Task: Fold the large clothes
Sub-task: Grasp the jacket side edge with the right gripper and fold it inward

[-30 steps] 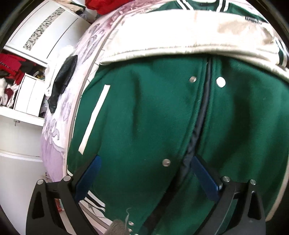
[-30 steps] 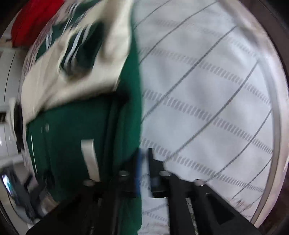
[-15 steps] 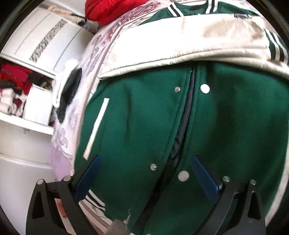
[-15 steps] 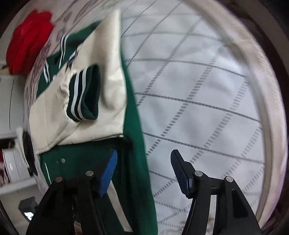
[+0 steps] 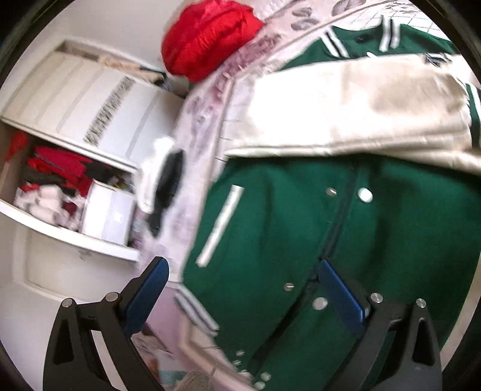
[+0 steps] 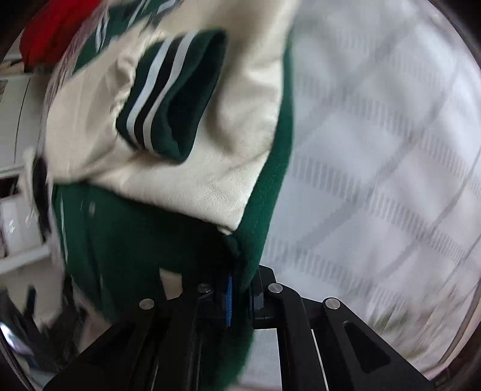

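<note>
Two grippers worked the green jacket point(image 5: 270, 240) spread on the bed point(image 6: 390, 150) — the right gripper point(image 6: 240, 296) had just closed, pinching its side edge; the left gripper point(image 5: 240, 288) hovered above it, jaws wide apart, empty.

White wardrobe point(image 5: 99, 108) at left, door panel with a grey patterned strip. Open shelf point(image 5: 69, 237) below it, stuffed with red, white and dark clothes point(image 5: 57, 180) plus a white box point(image 5: 108, 215). Plain white wall point(image 5: 126, 27) behind, far left. Bed point(image 6: 390, 150) covered by a white sheet with a grey grid; a floral cover point(image 5: 204, 120) runs along its left edge. Bright, even daylight. Both views motion-blurred.
</note>
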`<act>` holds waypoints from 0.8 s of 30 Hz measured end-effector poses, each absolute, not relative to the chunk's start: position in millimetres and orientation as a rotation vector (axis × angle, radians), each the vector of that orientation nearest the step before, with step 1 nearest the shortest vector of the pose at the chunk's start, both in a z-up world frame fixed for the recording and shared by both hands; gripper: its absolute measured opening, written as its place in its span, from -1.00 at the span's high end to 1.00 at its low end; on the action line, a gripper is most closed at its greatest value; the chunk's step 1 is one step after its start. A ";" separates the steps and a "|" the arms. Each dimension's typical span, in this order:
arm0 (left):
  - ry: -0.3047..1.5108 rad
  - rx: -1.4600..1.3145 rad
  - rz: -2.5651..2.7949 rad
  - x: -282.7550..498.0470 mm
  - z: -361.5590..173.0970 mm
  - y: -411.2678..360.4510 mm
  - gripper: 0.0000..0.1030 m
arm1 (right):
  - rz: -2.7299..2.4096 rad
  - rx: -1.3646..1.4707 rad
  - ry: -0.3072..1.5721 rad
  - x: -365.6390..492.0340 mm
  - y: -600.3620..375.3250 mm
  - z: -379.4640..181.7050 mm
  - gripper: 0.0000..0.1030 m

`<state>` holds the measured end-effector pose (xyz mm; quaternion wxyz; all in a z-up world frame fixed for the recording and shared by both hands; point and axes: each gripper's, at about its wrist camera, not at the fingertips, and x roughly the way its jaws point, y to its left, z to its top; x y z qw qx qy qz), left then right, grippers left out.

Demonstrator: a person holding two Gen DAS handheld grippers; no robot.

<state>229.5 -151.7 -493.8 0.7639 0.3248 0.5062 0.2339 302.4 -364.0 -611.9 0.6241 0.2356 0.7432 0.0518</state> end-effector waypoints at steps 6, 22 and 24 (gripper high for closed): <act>0.990 0.931 0.419 158.1 -473.4 -196.6 -1.00 | 0.122 0.545 1.804 235.3 -398.5 -609.0 -0.28; 1.252 1.176 0.143 56.3 -600.2 -299.1 -1.00 | -0.154 0.477 1.813 136.4 -514.0 -594.6 -0.38; 1.260 1.146 0.179 68.0 -600.4 -292.4 -1.00 | -0.137 0.465 1.795 148.2 -504.5 -597.6 -0.38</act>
